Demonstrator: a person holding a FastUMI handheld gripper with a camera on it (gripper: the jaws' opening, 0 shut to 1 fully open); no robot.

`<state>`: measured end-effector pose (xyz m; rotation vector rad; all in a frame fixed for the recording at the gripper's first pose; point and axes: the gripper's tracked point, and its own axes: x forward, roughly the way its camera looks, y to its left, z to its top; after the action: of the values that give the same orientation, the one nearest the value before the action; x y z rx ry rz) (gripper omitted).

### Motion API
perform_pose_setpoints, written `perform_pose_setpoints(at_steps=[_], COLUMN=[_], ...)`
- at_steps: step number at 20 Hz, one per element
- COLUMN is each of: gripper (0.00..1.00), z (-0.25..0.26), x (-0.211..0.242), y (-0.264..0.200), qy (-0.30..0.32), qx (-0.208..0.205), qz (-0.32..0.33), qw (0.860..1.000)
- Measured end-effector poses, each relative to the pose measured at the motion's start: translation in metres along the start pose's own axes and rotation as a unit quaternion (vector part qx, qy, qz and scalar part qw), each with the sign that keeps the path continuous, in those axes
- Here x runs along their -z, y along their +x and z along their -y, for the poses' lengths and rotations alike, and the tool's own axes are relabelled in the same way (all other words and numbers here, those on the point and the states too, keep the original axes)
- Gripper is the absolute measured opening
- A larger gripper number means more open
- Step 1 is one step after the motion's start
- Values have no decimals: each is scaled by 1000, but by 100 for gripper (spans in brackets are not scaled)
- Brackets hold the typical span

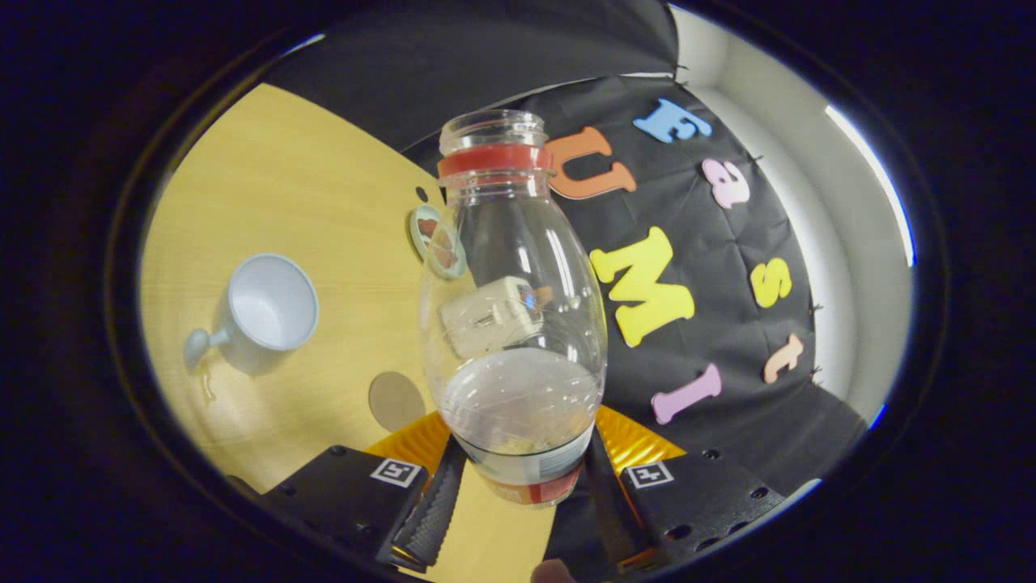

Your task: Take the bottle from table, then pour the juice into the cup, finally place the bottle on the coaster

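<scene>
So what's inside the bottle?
The bottle, held between the tongs, looks clear and uncapped, with no visible juice. Its label band hides the very bottom.

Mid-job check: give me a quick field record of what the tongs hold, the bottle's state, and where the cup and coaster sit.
tongs: shut on the bottle, one finger on each side of its base
bottle: clear, uncapped, red ring at the neck, lifted off the table and tilted in the view
cup: white with a handle, on the wooden table, apart from the bottle
coaster: small round disc on the table beyond the cup, partly behind the bottle
pouring: not yet over the cup
</scene>
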<state>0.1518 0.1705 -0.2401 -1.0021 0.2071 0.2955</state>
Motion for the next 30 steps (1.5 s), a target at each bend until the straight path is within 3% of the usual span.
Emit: perform_pose_setpoints(at_steps=[4, 9, 12, 18, 30], gripper=[77, 77, 77, 77, 77], z=[3, 29, 51, 65, -6], x=[-1, -10, -17, -16, -1], y=[-13, -30, -28, 7, 111], qy=[164, 345, 416, 494, 486], qx=[-46, -84, -91, -95, -116], qz=[19, 59, 82, 97, 46], qw=[985, 933, 901, 859, 865])
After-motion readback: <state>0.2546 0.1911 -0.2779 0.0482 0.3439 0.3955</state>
